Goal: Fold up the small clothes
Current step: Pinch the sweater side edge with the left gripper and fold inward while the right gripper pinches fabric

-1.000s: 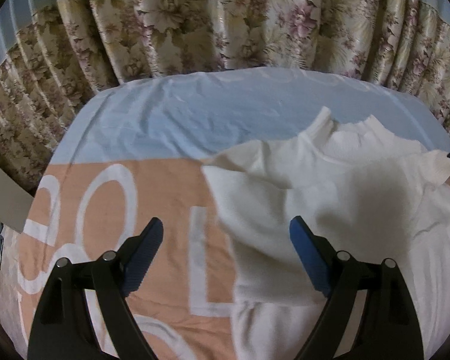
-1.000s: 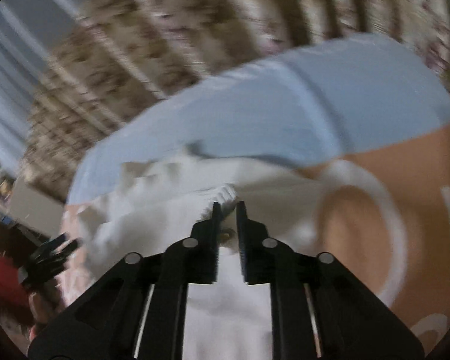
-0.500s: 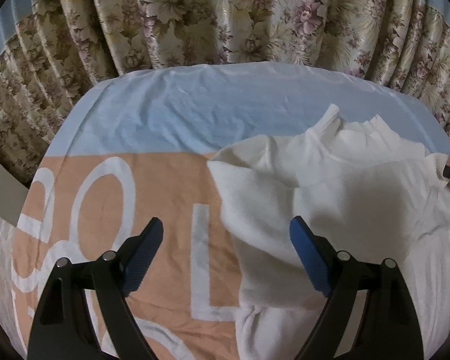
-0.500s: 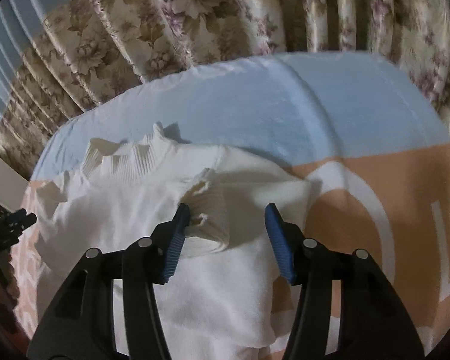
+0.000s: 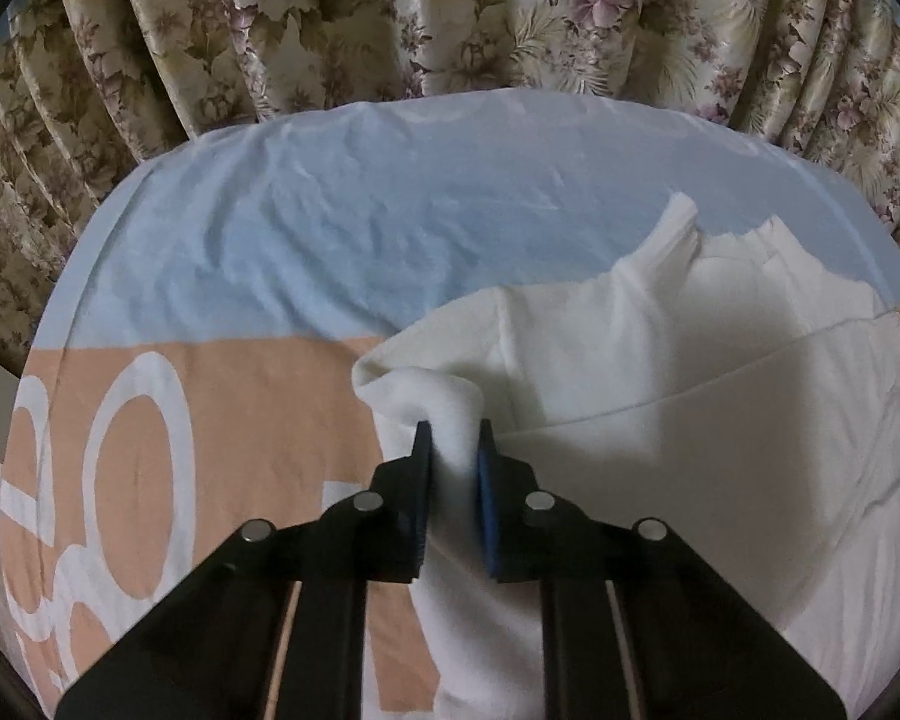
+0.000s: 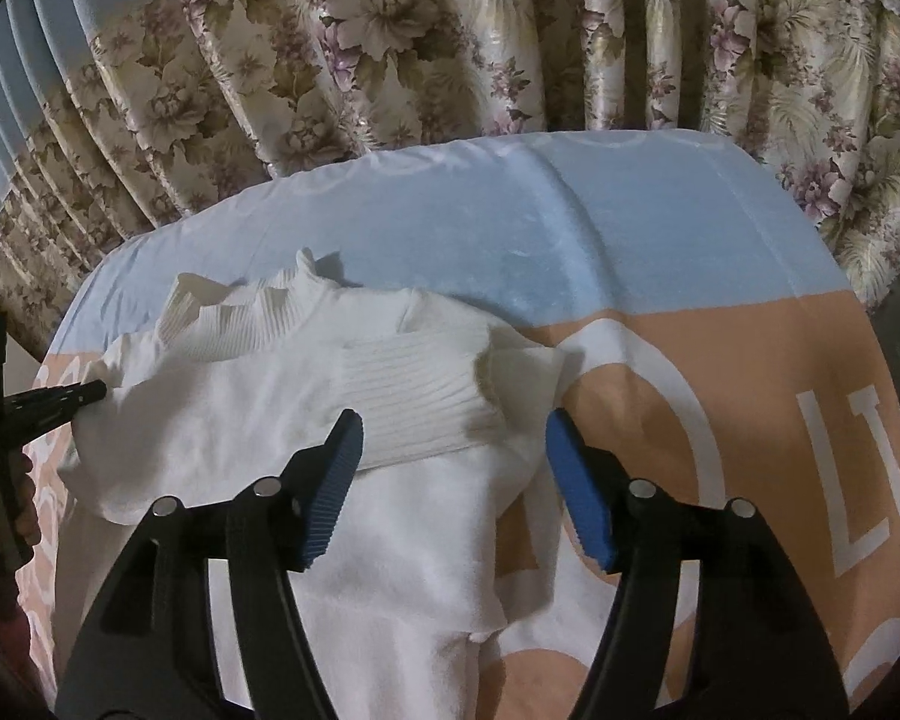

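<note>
A small white sweater point(image 5: 660, 390) lies on the bed with its ribbed collar point(image 6: 240, 324) toward the curtain. My left gripper point(image 5: 453, 438) is shut on a raised fold of the sweater's left shoulder edge. In the right wrist view the left gripper point(image 6: 60, 402) shows at the far left, pinching that edge. My right gripper point(image 6: 453, 426) hovers over the sweater point(image 6: 270, 438) with its jaws opening. The ribbed sleeve cuff point(image 6: 414, 402) lies folded across the chest just beyond its blue pads point(image 6: 330, 480), which do not touch it.
The bed sheet point(image 5: 330, 228) is pale blue at the far end and peach with large white letters nearer me. Flowered curtains point(image 5: 450, 12) hang close behind the bed. A person's hand point(image 6: 6, 504) holds the left gripper at the left edge.
My left gripper moved forward and down onto the sweater's left edge and shut on it. My right gripper let go of the sleeve cuff and opened; the cuff now rests on the chest.
</note>
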`<action>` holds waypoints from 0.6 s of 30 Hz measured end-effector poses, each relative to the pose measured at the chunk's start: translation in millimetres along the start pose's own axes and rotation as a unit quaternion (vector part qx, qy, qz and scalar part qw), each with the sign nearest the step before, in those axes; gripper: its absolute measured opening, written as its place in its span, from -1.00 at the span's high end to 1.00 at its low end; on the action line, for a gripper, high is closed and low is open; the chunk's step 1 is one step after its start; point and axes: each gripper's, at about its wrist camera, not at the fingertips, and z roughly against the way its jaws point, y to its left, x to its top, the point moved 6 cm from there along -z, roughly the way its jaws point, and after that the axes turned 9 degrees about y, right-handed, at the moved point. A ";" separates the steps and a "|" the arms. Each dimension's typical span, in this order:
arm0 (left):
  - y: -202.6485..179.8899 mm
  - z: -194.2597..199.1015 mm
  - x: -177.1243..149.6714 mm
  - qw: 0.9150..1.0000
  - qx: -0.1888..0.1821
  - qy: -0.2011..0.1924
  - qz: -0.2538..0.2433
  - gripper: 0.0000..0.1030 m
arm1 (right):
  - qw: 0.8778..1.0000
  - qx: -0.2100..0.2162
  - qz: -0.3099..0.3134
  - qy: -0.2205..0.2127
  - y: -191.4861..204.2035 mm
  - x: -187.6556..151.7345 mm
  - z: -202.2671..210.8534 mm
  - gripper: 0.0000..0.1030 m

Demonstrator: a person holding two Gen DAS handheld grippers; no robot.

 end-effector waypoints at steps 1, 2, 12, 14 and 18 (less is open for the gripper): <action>-0.1 -0.3 0.6 1.000 0.005 -0.001 -0.005 0.73 | 1.000 -0.001 -0.002 0.001 -0.8 0.7 -1.5 -0.34; -0.2 -0.7 0.7 1.000 0.010 -0.002 -0.009 0.74 | 1.000 0.002 -0.001 0.006 0.1 1.8 -4.9 -0.34; 21.1 1.1 2.2 0.999 0.033 -0.002 -0.024 0.76 | 0.999 0.002 0.030 0.022 25.5 -1.5 -15.4 0.82; 23.8 -0.7 3.3 0.999 0.021 0.005 -0.030 0.76 | 0.999 0.022 0.022 0.022 31.9 -13.3 1.0 0.82; 8.7 -1.2 5.2 0.997 0.021 0.004 -0.069 0.67 | 1.000 0.000 0.009 0.023 25.3 -31.2 9.5 0.83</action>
